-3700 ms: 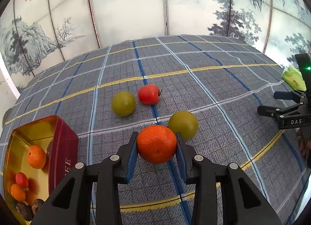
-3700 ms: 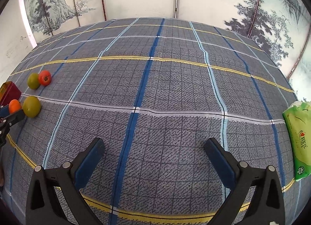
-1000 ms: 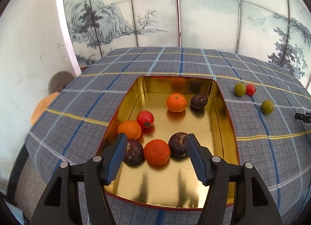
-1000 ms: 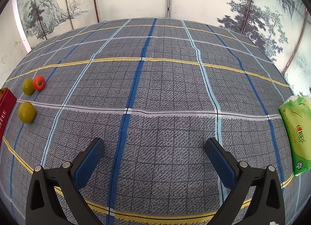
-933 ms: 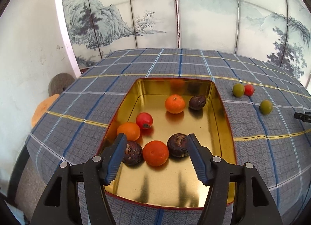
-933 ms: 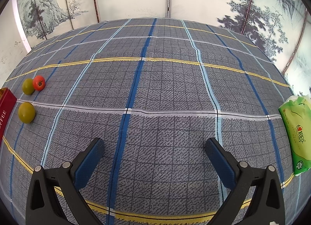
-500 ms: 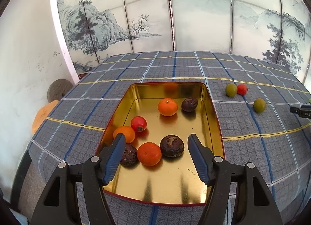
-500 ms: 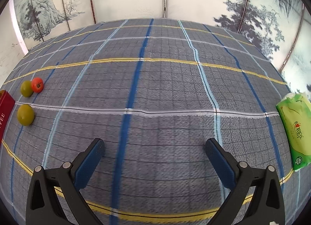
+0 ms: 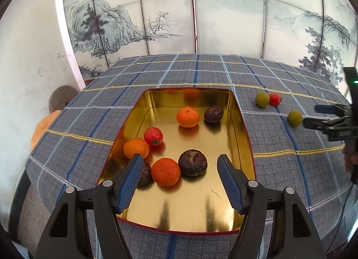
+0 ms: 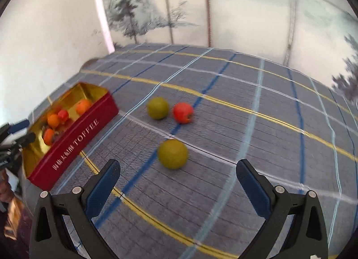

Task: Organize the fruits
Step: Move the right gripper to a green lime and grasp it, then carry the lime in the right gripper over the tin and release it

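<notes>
Blue-grey plaid tablecloth [image 9: 197,75] under everything, painted landscape screens [image 9: 228,19] behind, plain white wall [image 9: 29,42] at far left.

In the left wrist view, toward the left: red tin [image 9: 242,129] with gold inside, long side running away from the camera. Lying in it: orange at the left wall [image 9: 135,148], small red fruit [image 9: 153,136] touching it on the far side, dark wrinkled fruit [image 9: 144,173] partly hidden behind the near left finger, orange fruit [image 9: 165,171] in the near middle, second dark wrinkled fruit [image 9: 192,162] touching it on the right, tangerine [image 9: 188,116] and third dark fruit [image 9: 213,114] side by side farther back. Left gripper [image 9: 180,183] hovering over the near end of the tin, released, jaws just been opening, nothing pinched; orange fruit and second dark fruit lying in the gap between the fingers but below them, untouched.

Right of the tin, on the cloth: far green fruit [image 9: 262,99] touching a red fruit [image 9: 274,99], then a near green fruit [image 9: 295,118] alone, just beside the tip of the right gripper entering from the right edge.

In the blurred right wrist view: tin at left, lettered TOFFEE on its red side; right gripper [image 10: 177,177] spread wide and empty, near green fruit [image 10: 172,153] just beyond and between the fingertips, apart from both pads; far green fruit [image 10: 157,108] and red fruit [image 10: 183,112] farther off, close together.
</notes>
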The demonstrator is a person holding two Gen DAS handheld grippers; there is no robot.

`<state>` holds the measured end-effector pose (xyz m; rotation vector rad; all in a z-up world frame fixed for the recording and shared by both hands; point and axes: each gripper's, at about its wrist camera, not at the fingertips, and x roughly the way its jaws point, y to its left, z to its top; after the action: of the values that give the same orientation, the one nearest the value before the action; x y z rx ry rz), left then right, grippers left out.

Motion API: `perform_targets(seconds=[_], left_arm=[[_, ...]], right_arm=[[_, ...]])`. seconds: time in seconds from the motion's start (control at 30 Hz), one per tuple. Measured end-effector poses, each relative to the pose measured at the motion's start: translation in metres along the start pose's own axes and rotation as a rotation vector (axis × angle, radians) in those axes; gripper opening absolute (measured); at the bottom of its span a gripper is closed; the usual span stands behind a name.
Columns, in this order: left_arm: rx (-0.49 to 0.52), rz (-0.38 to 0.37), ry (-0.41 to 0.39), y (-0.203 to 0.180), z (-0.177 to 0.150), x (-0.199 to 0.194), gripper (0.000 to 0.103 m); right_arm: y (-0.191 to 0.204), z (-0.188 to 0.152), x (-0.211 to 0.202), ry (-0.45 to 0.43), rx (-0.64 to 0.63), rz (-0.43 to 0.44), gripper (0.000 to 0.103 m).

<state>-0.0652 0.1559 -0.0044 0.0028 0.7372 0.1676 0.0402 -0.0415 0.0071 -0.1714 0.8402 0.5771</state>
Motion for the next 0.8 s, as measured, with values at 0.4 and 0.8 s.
perform_targets(seconds=[0.4,0.8], left_arm=[[0.012,0.001,-0.037,-0.002,0.009,-0.011,0.069],[-0.035,0.009,-0.015,0.015,0.007,-0.008,0.069]], right_arm=[[-0.006,0.006,0.045,0.102,0.015,0.003,0.032],[0.086,0.060,-0.001,-0.054,-0.134,0.232,0.032]])
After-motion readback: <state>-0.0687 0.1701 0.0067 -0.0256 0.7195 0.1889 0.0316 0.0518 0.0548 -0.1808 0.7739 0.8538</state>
